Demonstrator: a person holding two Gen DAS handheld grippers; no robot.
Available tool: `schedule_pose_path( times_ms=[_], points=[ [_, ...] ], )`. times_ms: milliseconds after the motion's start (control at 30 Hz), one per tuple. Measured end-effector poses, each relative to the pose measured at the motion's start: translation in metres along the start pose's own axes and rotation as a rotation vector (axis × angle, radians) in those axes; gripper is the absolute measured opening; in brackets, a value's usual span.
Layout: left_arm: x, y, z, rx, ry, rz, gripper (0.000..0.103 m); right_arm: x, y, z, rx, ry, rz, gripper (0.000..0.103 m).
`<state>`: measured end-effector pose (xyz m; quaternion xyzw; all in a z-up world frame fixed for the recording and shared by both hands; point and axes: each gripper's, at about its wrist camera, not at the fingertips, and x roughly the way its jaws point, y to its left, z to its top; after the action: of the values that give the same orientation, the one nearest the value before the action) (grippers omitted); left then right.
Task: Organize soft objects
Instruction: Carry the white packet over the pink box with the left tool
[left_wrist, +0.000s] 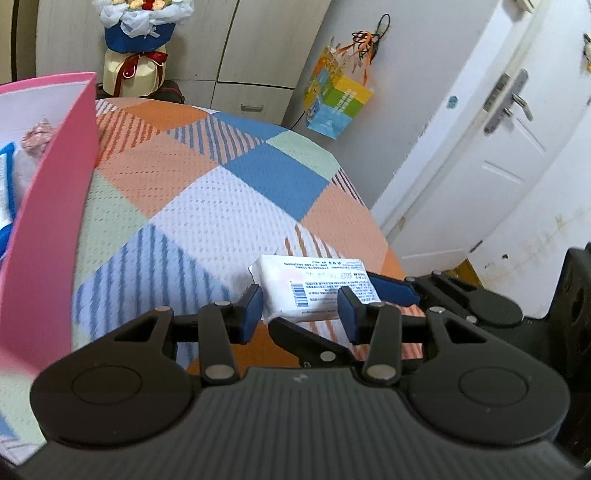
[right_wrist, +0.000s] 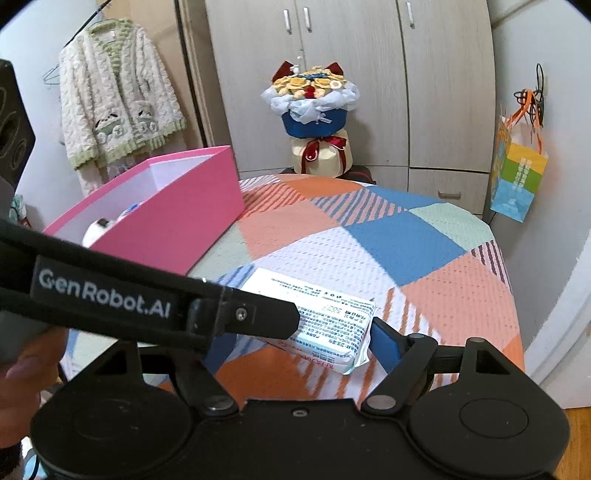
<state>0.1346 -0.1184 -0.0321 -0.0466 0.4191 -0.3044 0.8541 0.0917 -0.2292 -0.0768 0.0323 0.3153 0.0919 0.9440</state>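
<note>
Tissue pack (right_wrist: 325, 317) near tablecloth (left_wrist: 207, 206) edge, pink box (right_wrist: 166, 229) well apart.

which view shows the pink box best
The right wrist view: the pink box shows nearly whole, with its open top, white inside and something white lying in it. The left wrist view catches only one pink wall at the frame's left edge, plus a slice of its contents.

"GenRobot.AI" on black strap (right_wrist: 110, 295), tissue pack (right_wrist: 328, 321) print unreadable
</note>
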Motion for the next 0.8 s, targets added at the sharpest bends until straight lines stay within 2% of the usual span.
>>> schedule_pose_path(
  times_ms=[233, 400, 600, 800],
  points=[
    [-0.045, 0.010, -0.028, -0.039, 0.003, -0.014, 0.042, -0.031, 0.039, -0.008, -0.053, 0.027, 0.021, 0.080],
    [-0.077, 0.022, -0.042, -0.076, -0.007, -0.027, 0.042, -0.046, 0.077, -0.007, -0.169, 0.057, 0.014, 0.080],
    [-0.121, 0.040, -0.050, -0.091, -0.088, -0.001, 0.042, -0.062, 0.122, 0.004, -0.292, -0.007, 0.039, 0.084],
    [-0.149, 0.068, -0.040, -0.109, -0.187, 0.059, 0.042, -0.054, 0.154, 0.029, -0.358, -0.079, 0.088, 0.086]
  ],
)
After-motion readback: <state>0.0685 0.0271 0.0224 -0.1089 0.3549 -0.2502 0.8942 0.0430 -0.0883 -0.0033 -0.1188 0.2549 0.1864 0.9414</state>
